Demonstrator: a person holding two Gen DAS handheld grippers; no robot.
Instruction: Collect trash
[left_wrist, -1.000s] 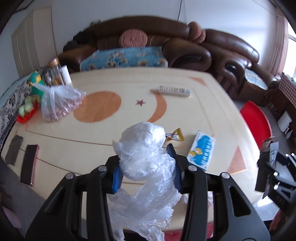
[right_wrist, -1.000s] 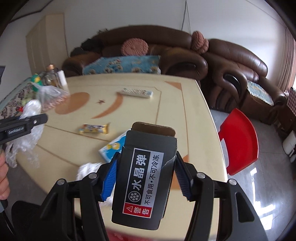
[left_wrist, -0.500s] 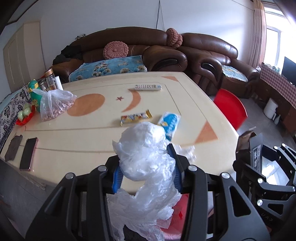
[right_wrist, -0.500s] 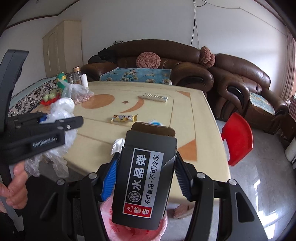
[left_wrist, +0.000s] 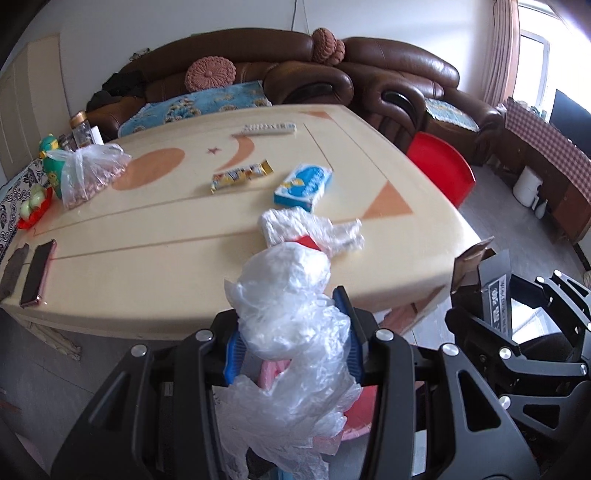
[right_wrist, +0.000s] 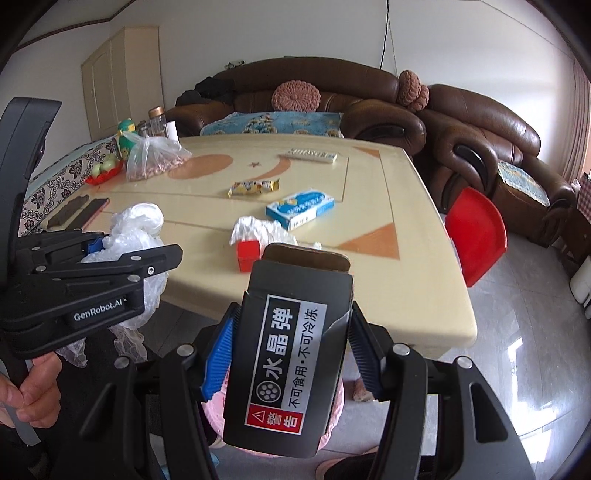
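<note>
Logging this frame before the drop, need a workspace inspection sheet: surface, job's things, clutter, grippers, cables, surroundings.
Surface: cream table with orange inlays, no spill seen.
Job's things: crumpled clear plastic bag and black carton are held; crumpled white plastic, small red box, snack wrapper and blue-and-white box lie on the table; pink bin mostly hidden below.
Clutter: remote, phone, bag of nuts, jar.
Grippers: left hand-held gripper shut on the plastic bag; right hand-held gripper shut on the carton.
Cables: one thin cord on the wall.
Surroundings: brown sofa, red stool, tiled floor.
</note>
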